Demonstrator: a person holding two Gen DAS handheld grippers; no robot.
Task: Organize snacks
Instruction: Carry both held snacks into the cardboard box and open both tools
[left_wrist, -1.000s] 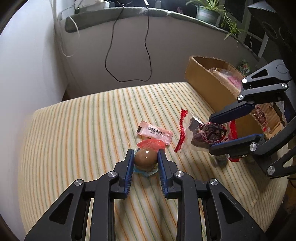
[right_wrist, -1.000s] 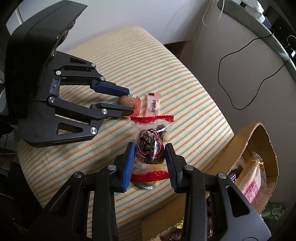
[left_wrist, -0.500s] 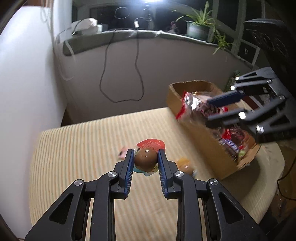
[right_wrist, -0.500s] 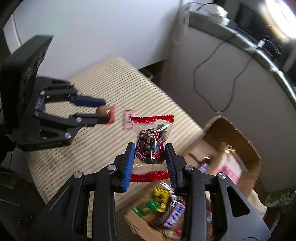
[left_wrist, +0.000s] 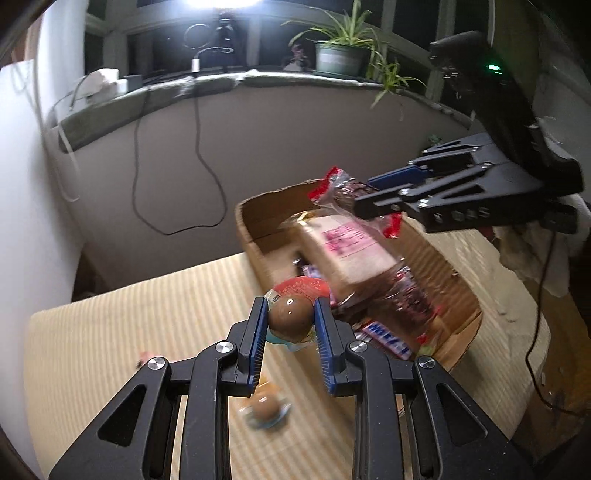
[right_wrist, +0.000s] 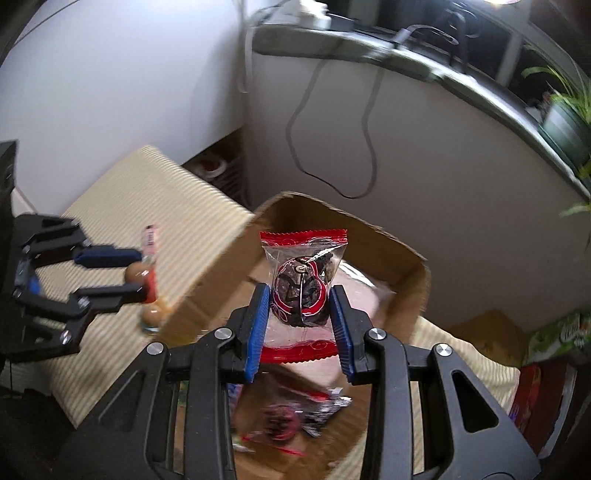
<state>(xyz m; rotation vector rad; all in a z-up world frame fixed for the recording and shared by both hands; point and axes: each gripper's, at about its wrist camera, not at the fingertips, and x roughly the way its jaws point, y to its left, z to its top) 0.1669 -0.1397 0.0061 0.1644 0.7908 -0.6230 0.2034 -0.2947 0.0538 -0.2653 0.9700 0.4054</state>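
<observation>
My left gripper (left_wrist: 290, 326) is shut on a brown egg snack in a red-topped wrapper (left_wrist: 290, 317), held above the striped cushion (left_wrist: 110, 332) near the cardboard box (left_wrist: 458, 280). My right gripper (right_wrist: 300, 308) is shut on a clear packet of dark dried fruit with red ends (right_wrist: 303, 284), held over the open box (right_wrist: 413, 266). From the left wrist view the right gripper (left_wrist: 373, 192) and its packet (left_wrist: 343, 188) hang above the box's far end. In the right wrist view the left gripper (right_wrist: 133, 275) is at the left with the egg snack (right_wrist: 135, 272).
A second egg snack (left_wrist: 267, 410) and a pink wrapped bar (right_wrist: 150, 240) lie on the cushion. The box holds a bread loaf (left_wrist: 343, 247), candy bars (left_wrist: 388, 334) and other packets. A black cable (left_wrist: 199, 158) hangs on the wall behind. A green pack (right_wrist: 557, 332) lies at the right.
Both grippers lifted their snacks off the cushion and moved right toward the box. The right gripper's packet is now over the box; the left's egg snack is near its edge.
</observation>
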